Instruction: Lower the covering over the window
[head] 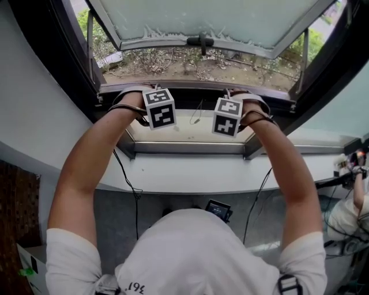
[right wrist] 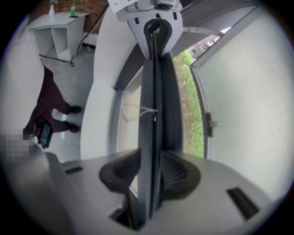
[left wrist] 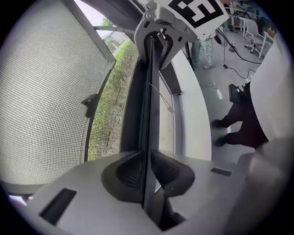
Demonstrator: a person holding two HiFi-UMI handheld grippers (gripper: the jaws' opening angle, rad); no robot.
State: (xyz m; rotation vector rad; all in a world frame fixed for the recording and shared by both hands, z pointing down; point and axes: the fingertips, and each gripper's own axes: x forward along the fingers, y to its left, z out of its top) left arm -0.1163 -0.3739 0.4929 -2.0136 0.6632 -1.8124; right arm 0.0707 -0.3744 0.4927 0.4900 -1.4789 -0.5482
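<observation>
Firmly clamped, jaws of left gripper and right gripper on dark window rail, shirt printed "361".

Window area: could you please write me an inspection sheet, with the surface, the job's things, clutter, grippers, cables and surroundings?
Surface: white sill below the window.
Job's things: dark rail of the covering, spanning from one gripper to the other; window sash swung outward.
Clutter: nothing seen.
Grippers: left gripper and right gripper each have their fingers closed on the dark rail.
Cables: black cables hang down from the person's arms; a thin cord hangs in front of the lower glass.
Surroundings: greenery outside; white shelf in the room.
</observation>
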